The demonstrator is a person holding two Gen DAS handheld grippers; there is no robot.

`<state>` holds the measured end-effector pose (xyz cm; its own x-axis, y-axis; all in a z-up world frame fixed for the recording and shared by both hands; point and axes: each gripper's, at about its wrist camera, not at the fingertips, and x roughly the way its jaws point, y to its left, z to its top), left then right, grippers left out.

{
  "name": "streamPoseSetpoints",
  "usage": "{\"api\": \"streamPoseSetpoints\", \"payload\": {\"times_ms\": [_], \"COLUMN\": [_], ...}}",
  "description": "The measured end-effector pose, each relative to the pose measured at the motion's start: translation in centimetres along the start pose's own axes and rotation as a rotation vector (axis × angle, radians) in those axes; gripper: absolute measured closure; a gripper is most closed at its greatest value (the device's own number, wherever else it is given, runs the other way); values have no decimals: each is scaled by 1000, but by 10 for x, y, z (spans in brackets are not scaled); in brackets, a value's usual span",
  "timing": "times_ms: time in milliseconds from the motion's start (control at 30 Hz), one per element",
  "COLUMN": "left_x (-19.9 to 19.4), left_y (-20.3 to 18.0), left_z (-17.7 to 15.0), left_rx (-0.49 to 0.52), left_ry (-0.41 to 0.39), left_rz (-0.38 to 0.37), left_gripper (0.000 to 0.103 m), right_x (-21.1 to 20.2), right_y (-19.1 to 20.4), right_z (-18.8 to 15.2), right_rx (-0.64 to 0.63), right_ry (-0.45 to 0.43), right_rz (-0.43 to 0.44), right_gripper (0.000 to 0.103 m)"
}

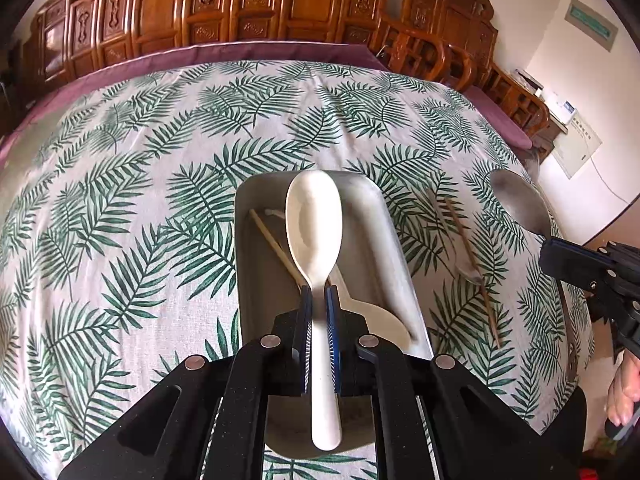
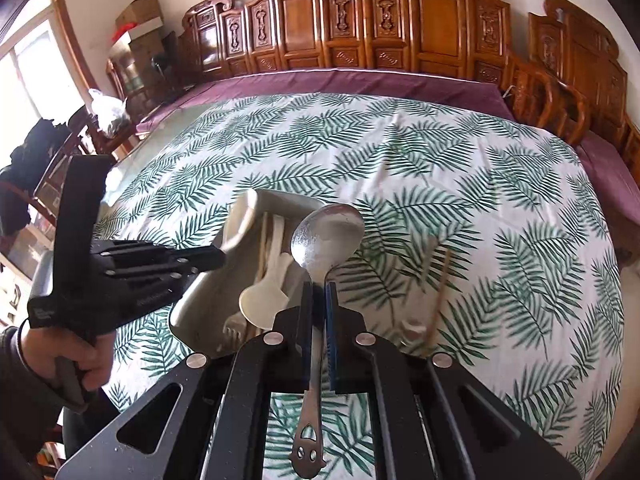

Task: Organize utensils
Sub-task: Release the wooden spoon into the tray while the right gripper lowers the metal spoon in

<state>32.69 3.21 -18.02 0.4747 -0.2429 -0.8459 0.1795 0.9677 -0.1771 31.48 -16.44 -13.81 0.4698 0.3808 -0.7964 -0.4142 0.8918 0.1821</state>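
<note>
My left gripper [image 1: 319, 294] is shut on a white ceramic spoon [image 1: 314, 224] and holds it above the grey tray [image 1: 245, 240]. The tray holds a chopstick [image 1: 276, 246] and another white spoon [image 1: 384, 320]. My right gripper [image 2: 319, 285] is shut on a metal spoon [image 2: 326, 236], held above the tray's right side [image 2: 192, 300]. The metal spoon shows in the left wrist view [image 1: 520, 204] at the right. A chopstick [image 1: 472, 268] and a small spoon [image 1: 466, 268] lie on the cloth right of the tray. A white fork [image 2: 234, 326] lies in the tray.
The table wears a fern-print cloth [image 1: 140, 200] over a purple one [image 2: 360, 80]. Carved wooden chairs [image 2: 360, 20] line the far side. The left gripper's body [image 2: 120, 268] and the hand that holds it are at the left of the right wrist view.
</note>
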Motion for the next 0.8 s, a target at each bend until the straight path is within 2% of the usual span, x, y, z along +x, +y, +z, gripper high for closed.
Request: {"api": "streamPoseSetpoints", "payload": {"times_ms": [300, 367, 533, 633, 733, 800], "left_x": [-29, -40, -65, -77, -85, -90], "left_y": [13, 18, 30, 37, 42, 47], "left_z": [-5, -8, -17, -22, -25, -26], "left_rx": [-9, -10, -5, -1, -2, -8], "left_ry": [-63, -82, -122, -137, -149, -155], "left_rz": [20, 38, 90, 105, 119, 121], "left_gripper": [94, 85, 81, 73, 73, 65], "right_x": [21, 27, 44, 55, 66, 74], "right_y": [22, 29, 41, 49, 54, 58], "right_z": [13, 15, 19, 21, 23, 25], "right_rx": [-18, -24, -25, -21, -23, -24], "right_ry": [15, 15, 31, 45, 56, 59], "right_rz": [28, 37, 58, 71, 74, 72], "right_gripper": [96, 96, 96, 96, 96, 96]}}
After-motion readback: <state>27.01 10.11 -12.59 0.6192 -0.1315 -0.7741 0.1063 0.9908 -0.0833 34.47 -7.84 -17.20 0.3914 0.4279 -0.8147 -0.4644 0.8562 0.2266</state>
